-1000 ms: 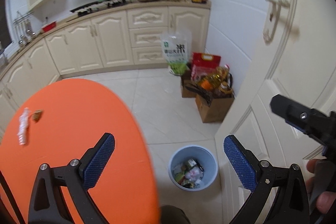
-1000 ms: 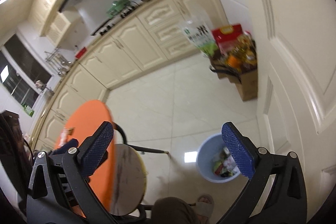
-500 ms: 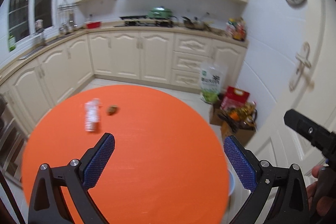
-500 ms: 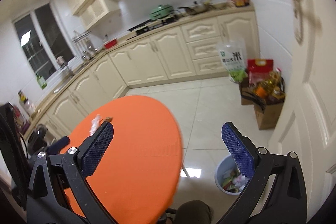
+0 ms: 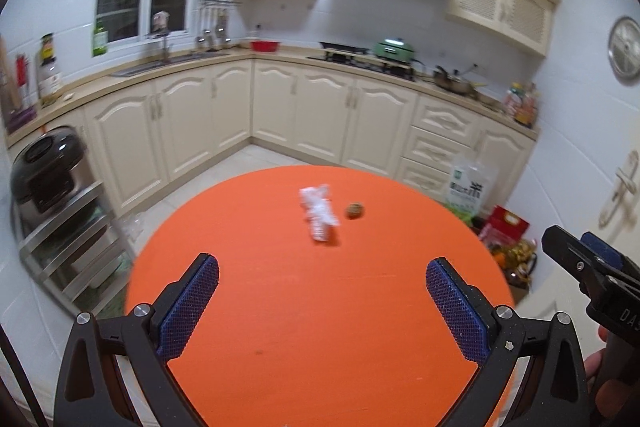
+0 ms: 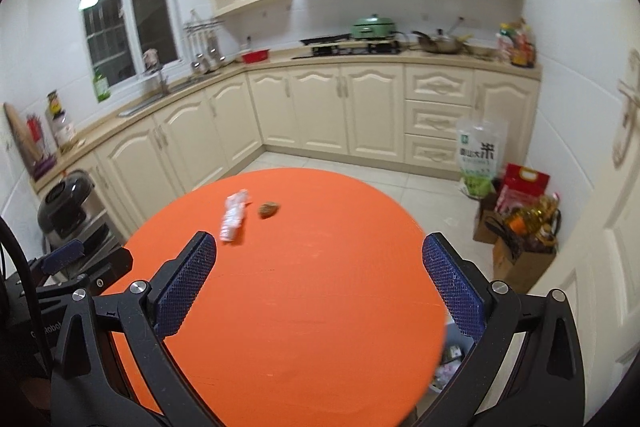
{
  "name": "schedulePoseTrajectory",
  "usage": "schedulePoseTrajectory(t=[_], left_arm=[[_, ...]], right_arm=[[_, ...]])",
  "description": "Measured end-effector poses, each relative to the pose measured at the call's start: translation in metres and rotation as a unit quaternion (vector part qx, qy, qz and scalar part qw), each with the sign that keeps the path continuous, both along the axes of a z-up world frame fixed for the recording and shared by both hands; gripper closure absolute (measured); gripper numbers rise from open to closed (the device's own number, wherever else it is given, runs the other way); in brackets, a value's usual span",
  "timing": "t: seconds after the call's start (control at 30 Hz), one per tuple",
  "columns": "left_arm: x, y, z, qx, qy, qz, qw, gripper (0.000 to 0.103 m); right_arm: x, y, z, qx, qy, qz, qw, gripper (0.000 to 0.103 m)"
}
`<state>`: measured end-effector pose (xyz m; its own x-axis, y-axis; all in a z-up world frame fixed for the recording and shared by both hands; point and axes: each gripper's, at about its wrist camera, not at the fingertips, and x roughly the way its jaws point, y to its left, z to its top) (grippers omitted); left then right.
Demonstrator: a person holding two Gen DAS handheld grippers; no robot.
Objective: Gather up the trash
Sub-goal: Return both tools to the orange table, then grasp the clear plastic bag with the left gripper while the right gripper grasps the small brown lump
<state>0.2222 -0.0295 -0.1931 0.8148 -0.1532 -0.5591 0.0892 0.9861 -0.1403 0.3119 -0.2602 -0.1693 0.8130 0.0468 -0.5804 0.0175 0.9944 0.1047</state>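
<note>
Trash left to collect lies toward the far edge of the round orange table point(image 5: 320, 327): a crumpled white wrapper point(image 5: 319, 213) and, just beside it on its right, a small brown lump point(image 5: 354, 210), apart from each other and with bare tabletop all round them. The left gripper point(image 5: 322, 301) hangs over the near part of the table with its jaws spread wide and nothing between them; the right gripper point(image 6: 319, 277) is likewise wide apart and empty. The step in hand looks like a reach for the next piece, and the wrapper, the bigger and softer of the two, seems the easier target. To do it well, carry one gripper forward over the table, come down with the pads either side of the wrapper across its narrow width, and close low enough to catch the bulk, not a loose corner. The lump is small and may roll, so it would want a squarer, slower pinch. By count: two pieces of trash on the table, two grippers, and one bin point(image 6: 450, 359) showing partly past the table's right edge, already holding litter.
</note>
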Motion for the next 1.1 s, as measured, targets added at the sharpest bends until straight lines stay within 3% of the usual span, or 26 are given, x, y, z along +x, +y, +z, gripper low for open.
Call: schedulePoseTrajectory(t=[0.27,0.47,0.67,1.1], left_arm=[[-0.004,0.017,-0.003,-0.010,0.014,0.032,0.9994,0.001],[0.043,0.009,-0.004,-0.013,0.030,0.034,0.9989,0.001],[0.133,0.005,-0.006,-0.009,0.048,0.033,0.9982,0.001],[0.366,-0.061,-0.038,0.020,0.117,0.033,0.9924,0.002]], right_arm=[[0.017,0.040,-0.010,-0.021,0.012,0.033,0.999,0.000],[0.041,0.039,-0.027,-0.027,0.035,0.033,0.998,0.000],[0.080,0.020,-0.054,-0.011,0.069,0.035,0.997,0.000],[0.186,-0.001,-0.121,0.013,0.135,0.037,0.990,0.000]])
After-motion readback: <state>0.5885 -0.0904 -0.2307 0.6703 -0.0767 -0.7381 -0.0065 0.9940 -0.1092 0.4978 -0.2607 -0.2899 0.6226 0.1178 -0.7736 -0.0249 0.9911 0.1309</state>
